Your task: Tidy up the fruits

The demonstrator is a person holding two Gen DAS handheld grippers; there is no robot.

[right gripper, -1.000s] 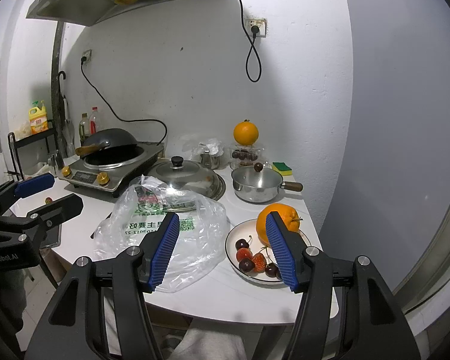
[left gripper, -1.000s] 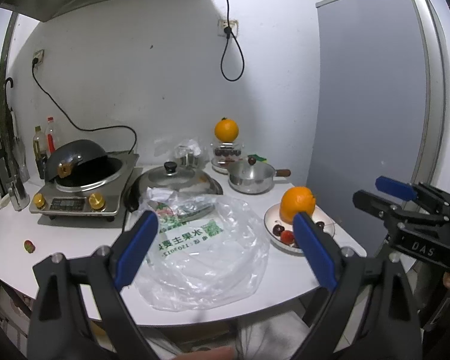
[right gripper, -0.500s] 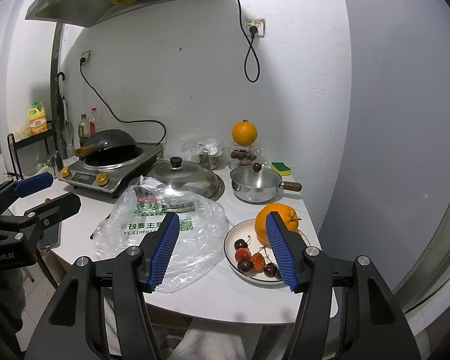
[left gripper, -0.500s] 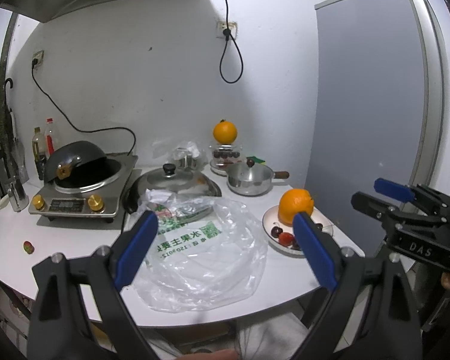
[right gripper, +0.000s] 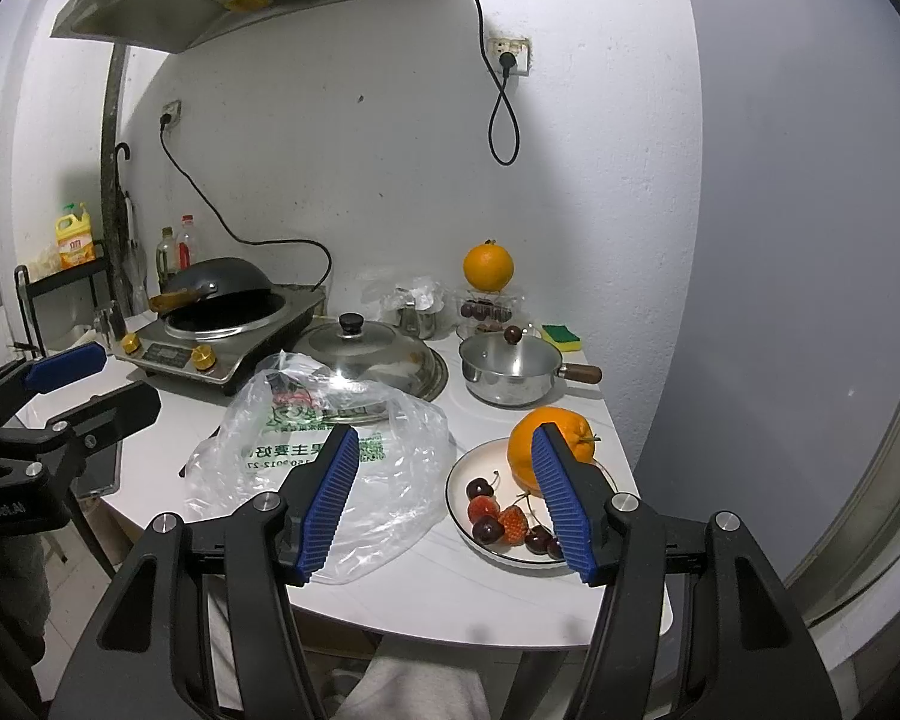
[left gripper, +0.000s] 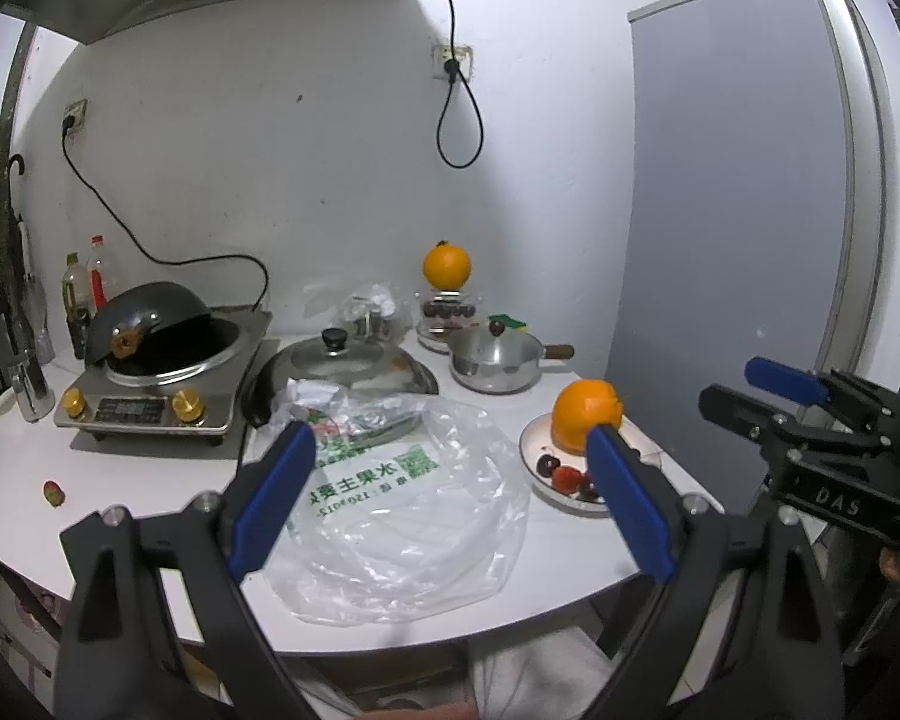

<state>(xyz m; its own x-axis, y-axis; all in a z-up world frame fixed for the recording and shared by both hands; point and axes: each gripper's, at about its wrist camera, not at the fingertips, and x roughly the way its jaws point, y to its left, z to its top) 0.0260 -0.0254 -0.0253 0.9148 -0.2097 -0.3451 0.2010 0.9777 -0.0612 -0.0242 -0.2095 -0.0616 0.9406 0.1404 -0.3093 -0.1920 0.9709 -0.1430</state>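
A white plate (right gripper: 459, 480) near the table's right front edge holds an orange (right gripper: 570, 429), cherries (right gripper: 487, 529) and strawberries (right gripper: 510, 519). In the left wrist view the same plate (left gripper: 531, 450) and orange (left gripper: 585, 411) lie to the right. A second orange (left gripper: 446, 264) sits on a clear box of dark fruit (left gripper: 447, 312) at the back. A small reddish fruit (left gripper: 54, 492) lies alone at the left. My left gripper (left gripper: 450, 429) hovers open over a clear plastic bag (left gripper: 414, 510). My right gripper (right gripper: 444, 429) is open and empty before the plate.
An induction cooker with a dark wok (left gripper: 150, 372) stands at the back left. A lidded pan (left gripper: 342, 360) and a steel saucepan (left gripper: 495, 360) stand behind the bag. A sponge (right gripper: 561, 336) lies by the wall. Each gripper shows in the other's view, right (left gripper: 756, 396) and left (right gripper: 102, 384).
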